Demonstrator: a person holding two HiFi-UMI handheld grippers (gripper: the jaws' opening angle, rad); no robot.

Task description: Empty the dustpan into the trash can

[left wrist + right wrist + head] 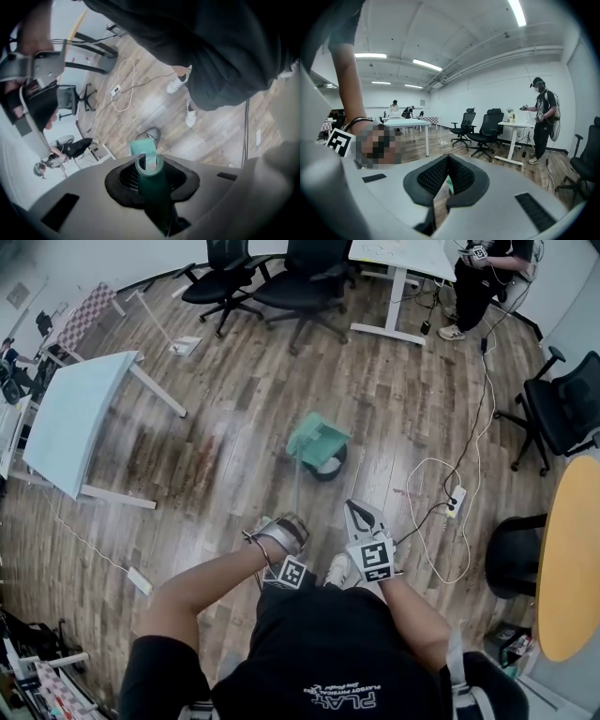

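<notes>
left gripper view: hand-held gripper (151, 161) clamps the dustpan handle (155, 197).

open office: swivel chairs (300, 282), white desks (80, 418), wood-look floor (216, 427), ceiling strip lights (427, 64).

dustpan (317, 439): teal green | trash can (330, 474): black, pale inside | floor (234, 456): brown wood grain | counter (80, 413): pale blue | round counter (572, 559): yellow-orange | office chairs (300, 282): black | shirt (319, 643): black, white print | right tongs (353, 507): pale grey, black-and-white square markers
</notes>
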